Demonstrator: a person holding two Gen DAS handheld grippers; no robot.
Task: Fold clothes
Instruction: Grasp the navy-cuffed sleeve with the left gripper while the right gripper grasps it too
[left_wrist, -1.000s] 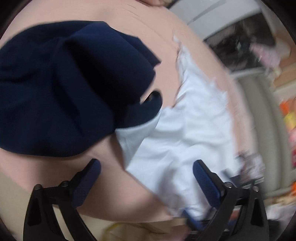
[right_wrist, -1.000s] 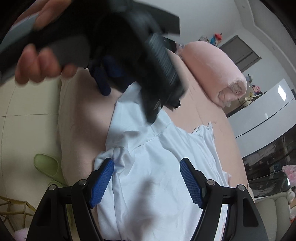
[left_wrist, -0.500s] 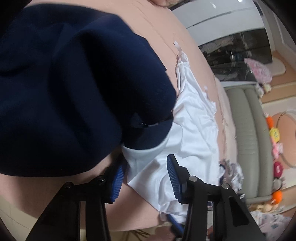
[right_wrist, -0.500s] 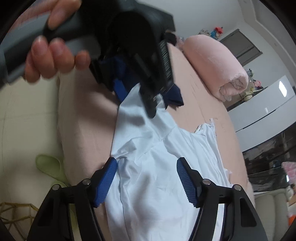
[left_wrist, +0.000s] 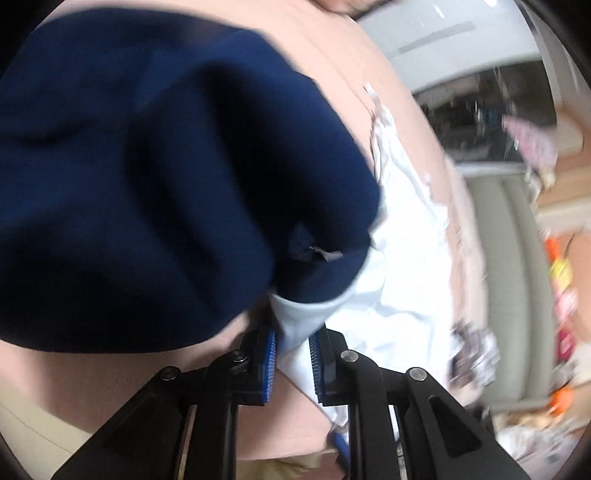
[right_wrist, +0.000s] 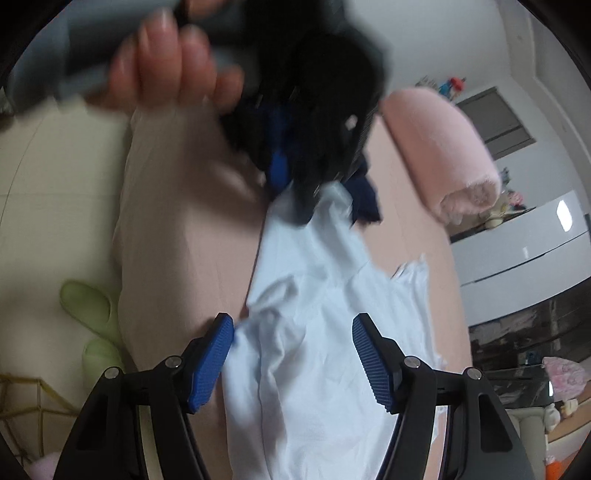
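A white garment (left_wrist: 399, 280) lies spread on the pink bed (left_wrist: 369, 55), and a crumpled navy garment (left_wrist: 147, 184) overlaps its far corner. My left gripper (left_wrist: 292, 350) is closing, and its blue pads pinch a corner of the white cloth just below the navy one. In the right wrist view the white garment (right_wrist: 314, 369) runs up to the navy garment (right_wrist: 364, 199), where a person's hand (right_wrist: 166, 70) holds the blurred left tool. My right gripper (right_wrist: 292, 325) is open, low over the white cloth. Its left pad (right_wrist: 221, 339) is at the cloth's edge.
A rolled pink blanket (right_wrist: 443, 147) lies at the far side of the bed. Green slippers (right_wrist: 85, 306) and a gold wire rack (right_wrist: 29, 402) are on the floor to the left. A grey sofa (left_wrist: 509, 258) and a white cabinet (right_wrist: 517, 251) stand beyond the bed.
The left jaws went from wide open to nearly closed around the white garment's corner as the gripper pushed in under the navy cloth. The right gripper sank slightly over the white cloth.
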